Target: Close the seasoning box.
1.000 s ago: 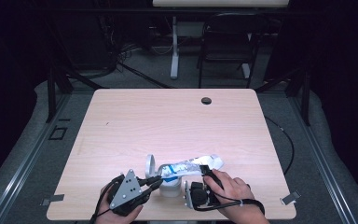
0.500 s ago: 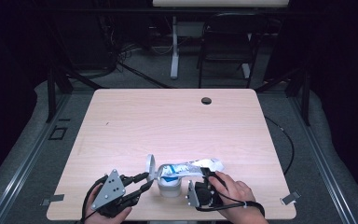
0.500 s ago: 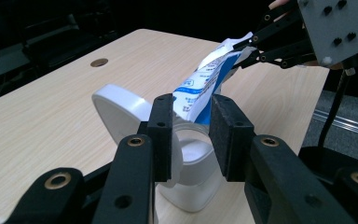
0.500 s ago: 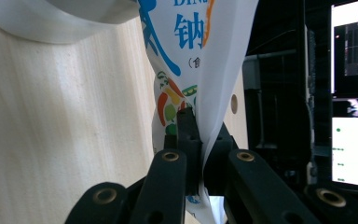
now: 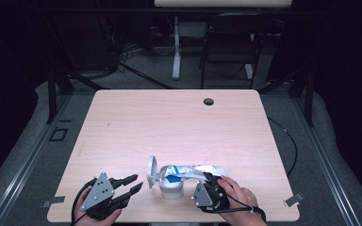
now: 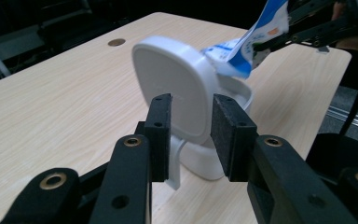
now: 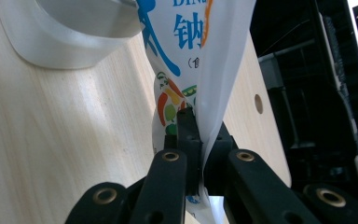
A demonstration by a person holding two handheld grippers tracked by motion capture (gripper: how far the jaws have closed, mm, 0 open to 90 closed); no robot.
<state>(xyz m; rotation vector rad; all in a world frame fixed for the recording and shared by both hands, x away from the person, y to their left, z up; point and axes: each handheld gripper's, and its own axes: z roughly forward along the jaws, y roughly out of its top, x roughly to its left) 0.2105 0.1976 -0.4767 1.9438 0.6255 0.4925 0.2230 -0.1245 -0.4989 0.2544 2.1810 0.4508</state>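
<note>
The right gripper [image 5: 210,181] pinches the packet [image 5: 193,171] over the open tub [image 5: 171,187] at the table's [image 5: 179,122] near edge. The left gripper [image 5: 133,184], just left of it, has its jaws spread, having just been opening, nothing between them.

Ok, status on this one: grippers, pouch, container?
Right gripper shut on pouch, tipped into white container. Left gripper jaws just opened, nothing between, clear of flip lid. Nothing in the way.

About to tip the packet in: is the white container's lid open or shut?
Open. The lid stands upright, hinged back from the white container, whose mouth shows under the packet.
</note>
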